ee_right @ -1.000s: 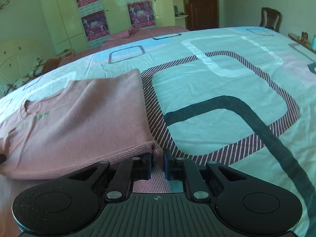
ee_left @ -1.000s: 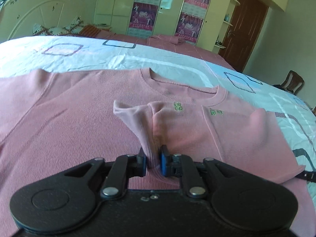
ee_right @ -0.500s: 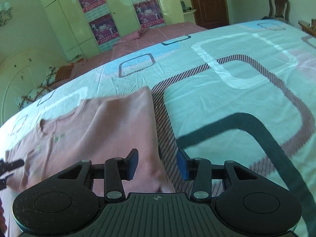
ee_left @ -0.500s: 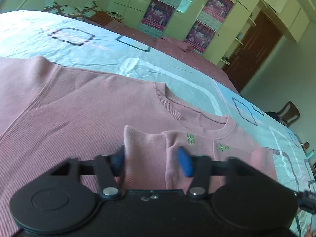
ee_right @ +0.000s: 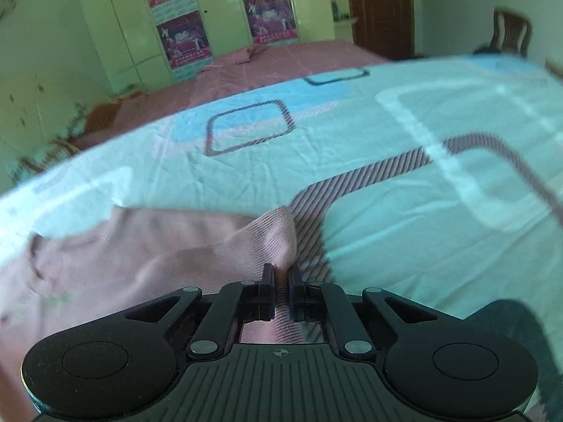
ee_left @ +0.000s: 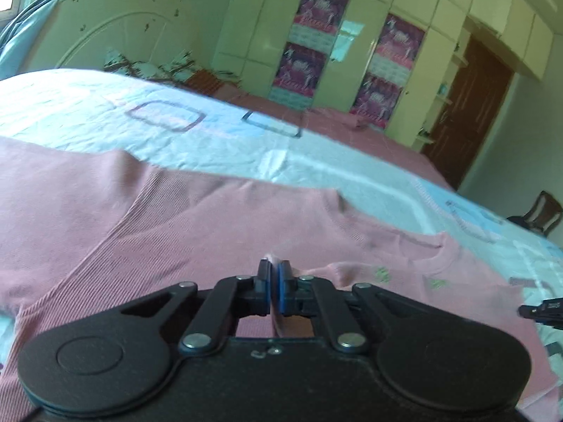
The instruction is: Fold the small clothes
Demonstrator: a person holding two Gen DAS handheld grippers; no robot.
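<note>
Bedsheet (ee_right: 404, 211) beneath; left tool (ee_left: 273, 281) low, clamped on pink sweater (ee_left: 176, 228) fold; right tool (ee_right: 280, 283) pinching sweater corner.

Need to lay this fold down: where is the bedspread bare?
Bare bedspread lies right of the pink shirt, past its pinched corner in the right gripper. More lies beyond the collar. Around the left gripper, it's all shirt.

pale green wardrobe (ee_left: 352, 45) with posters (ee_right: 179, 35), brown door (ee_left: 468, 112), wooden chair (ee_right: 510, 35), patterned bedsheet (ee_right: 404, 176).
</note>
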